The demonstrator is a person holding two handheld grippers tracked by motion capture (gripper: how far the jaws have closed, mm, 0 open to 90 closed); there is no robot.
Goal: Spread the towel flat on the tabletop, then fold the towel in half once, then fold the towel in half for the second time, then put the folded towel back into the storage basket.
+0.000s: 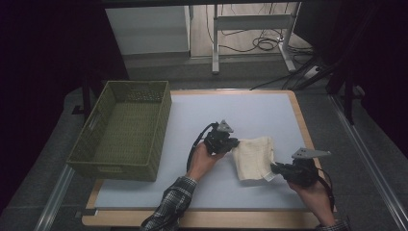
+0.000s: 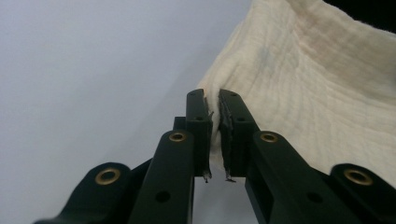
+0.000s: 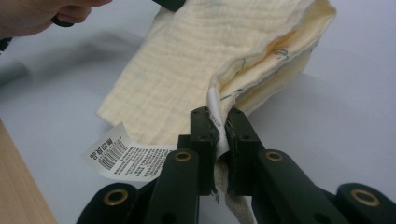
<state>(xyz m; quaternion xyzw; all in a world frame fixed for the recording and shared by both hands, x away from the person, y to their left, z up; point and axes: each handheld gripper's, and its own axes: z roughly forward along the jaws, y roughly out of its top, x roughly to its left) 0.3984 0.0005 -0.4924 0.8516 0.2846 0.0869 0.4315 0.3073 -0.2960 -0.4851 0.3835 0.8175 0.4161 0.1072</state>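
While both grippers are clamped on the cream cloth (image 1: pixel 253 158), right of the green basket (image 1: pixel 122 130), left gripper (image 1: pixel 232 143) and right gripper (image 1: pixel 275 167) should lift evenly, keeping it taut and clear of the desk (image 1: pixel 202 110).

Cream cloth (image 1: pixel 253 157) crinkled, soft; basket (image 1: pixel 98 144) woven; table (image 1: pixel 250 113) matt, smooth.

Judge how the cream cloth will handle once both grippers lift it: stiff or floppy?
Probably floppy: the cloth sags between the left gripper and right gripper, each pinching an edge. Likely light, since thin folded layers show. Its crinkled weave should grip rather than slip.
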